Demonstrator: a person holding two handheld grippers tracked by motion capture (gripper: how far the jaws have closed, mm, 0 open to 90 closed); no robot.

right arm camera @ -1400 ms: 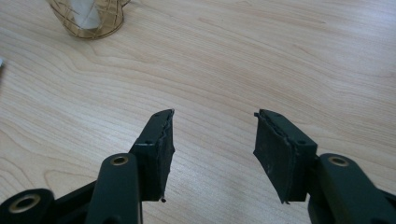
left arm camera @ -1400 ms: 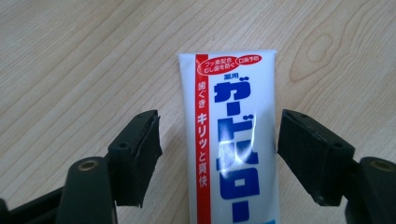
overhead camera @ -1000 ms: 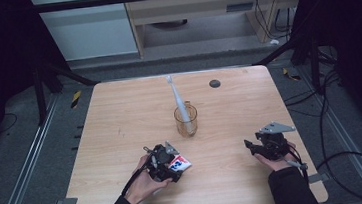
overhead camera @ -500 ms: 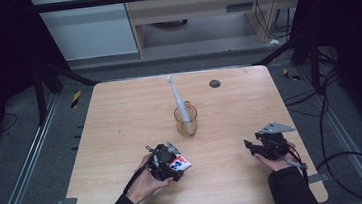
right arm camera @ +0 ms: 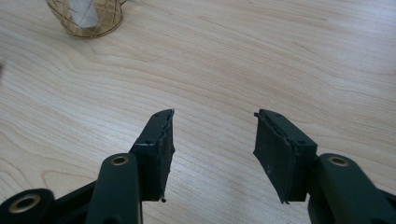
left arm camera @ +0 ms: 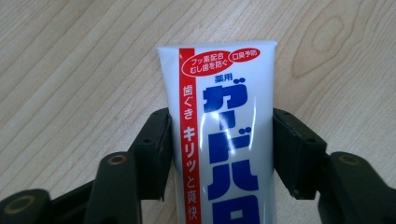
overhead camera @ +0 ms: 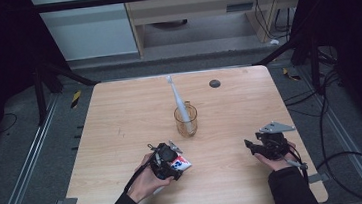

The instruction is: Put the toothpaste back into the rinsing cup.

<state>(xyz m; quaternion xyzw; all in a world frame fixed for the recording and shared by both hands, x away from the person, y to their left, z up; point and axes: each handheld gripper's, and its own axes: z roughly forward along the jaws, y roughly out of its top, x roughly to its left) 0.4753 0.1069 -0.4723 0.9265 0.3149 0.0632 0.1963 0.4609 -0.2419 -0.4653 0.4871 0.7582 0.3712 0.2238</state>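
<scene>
The left gripper [overhead camera: 170, 160] lay low at the near left, gripped by the left hand [overhead camera: 144, 183], whose dark-sleeved forearm came in from the bottom edge. Its jaws had just been closing, and in the left gripper view both pads sat against the sides of what lay between them. The right gripper [overhead camera: 253, 146] rested in the right hand [overhead camera: 275, 160] at the near right, jaws standing well apart.
</scene>
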